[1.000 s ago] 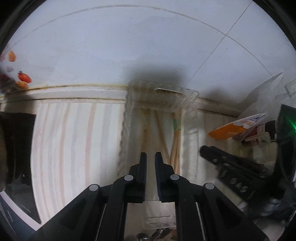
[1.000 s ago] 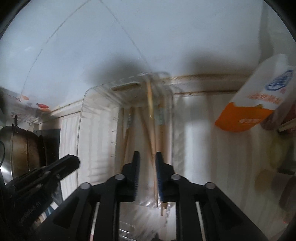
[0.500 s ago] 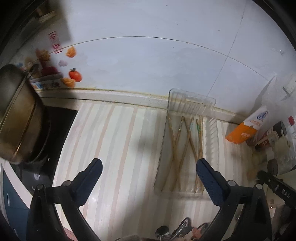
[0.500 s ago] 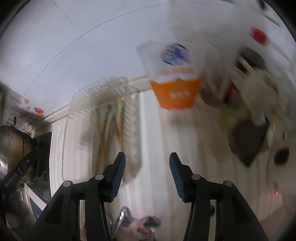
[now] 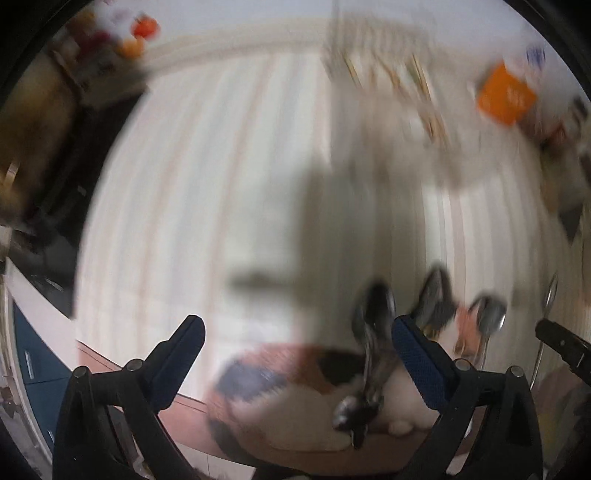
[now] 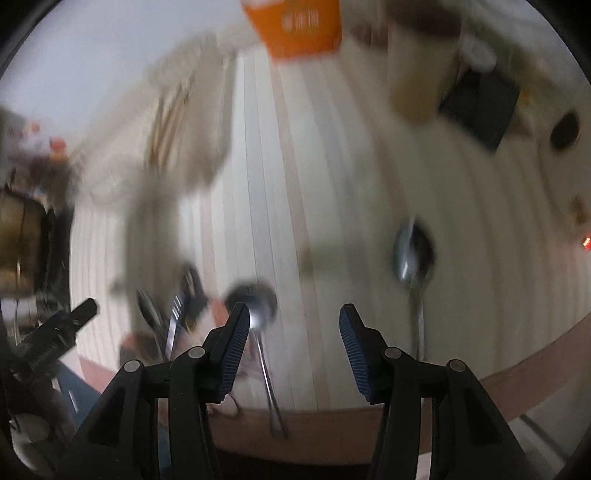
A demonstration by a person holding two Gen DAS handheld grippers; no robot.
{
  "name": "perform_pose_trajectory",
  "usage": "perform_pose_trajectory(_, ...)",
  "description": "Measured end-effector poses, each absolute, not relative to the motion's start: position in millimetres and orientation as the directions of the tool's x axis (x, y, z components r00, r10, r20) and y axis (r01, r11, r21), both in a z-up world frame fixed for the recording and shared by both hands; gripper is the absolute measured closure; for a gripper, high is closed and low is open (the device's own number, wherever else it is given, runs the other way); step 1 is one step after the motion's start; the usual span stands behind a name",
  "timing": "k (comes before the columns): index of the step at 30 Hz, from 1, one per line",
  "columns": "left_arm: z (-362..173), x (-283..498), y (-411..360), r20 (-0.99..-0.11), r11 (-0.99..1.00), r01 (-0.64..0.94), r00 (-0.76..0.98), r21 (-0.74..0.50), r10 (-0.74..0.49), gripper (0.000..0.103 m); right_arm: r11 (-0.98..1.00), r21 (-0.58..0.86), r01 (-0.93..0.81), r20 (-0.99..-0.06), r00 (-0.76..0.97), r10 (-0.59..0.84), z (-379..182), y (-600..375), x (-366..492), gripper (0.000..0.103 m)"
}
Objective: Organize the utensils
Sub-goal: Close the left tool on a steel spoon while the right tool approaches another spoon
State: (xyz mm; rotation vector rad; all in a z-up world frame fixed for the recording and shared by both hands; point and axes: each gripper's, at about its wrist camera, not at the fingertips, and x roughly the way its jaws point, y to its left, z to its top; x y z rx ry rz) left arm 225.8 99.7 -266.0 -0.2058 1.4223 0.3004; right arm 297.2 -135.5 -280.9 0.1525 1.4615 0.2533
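Both views are motion-blurred. My left gripper point(image 5: 297, 336) is open and empty above the counter's front edge, over a patterned cloth point(image 5: 280, 398) with several metal spoons point(image 5: 371, 332) on it. My right gripper point(image 6: 291, 332) is open and empty; a metal spoon point(image 6: 258, 314) lies just below its left finger and another spoon point(image 6: 413, 254) lies to the right. The clear tray point(image 5: 384, 62) holding wooden chopsticks point(image 6: 170, 118) sits far back by the wall.
An orange-and-white carton point(image 6: 299, 26) stands at the back beside jars and a dark box point(image 6: 480, 103). A brass pot point(image 5: 26, 122) on a dark stove is at the left. The striped counter point(image 5: 207, 177) ends at a brown front edge point(image 6: 535, 354).
Both grippers opened and pulled back from the chopstick tray toward the counter's front edge. The spoons and cloth have come into view beneath them.
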Motion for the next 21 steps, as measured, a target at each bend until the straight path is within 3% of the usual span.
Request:
perform_pose_trajectory(9,-306,248,70,-0.994,0.953,-0.298,0.102,-0.055,-0.025,0.029,0.971,0.214,-0.108,-0.973,0.066,0.222,-298,-127,284,0.05)
perform_pose_trajectory(13,-298,256,67,-0.988,0.953,-0.287,0.143,-0.098,-0.059,0.073,0.968,0.224,-0.116,-0.97,0.066,0.232,-298,-122,283,0.05)
perform_pose_trajectory(16,-297,261,68,-0.991,0.961,-0.269,0.133,-0.066,-0.031,0.093,0.959,0.248,-0.138,-0.964,0.062,0.259,-300,-111,281,0.05)
perform_pose_trajectory(21,-296,258,93,-0.989,0.945,-0.31,0.133,-0.1,-0.061,0.098,0.95,0.251,-0.186,-0.96,0.078,0.269,-303,-85,283,0.042)
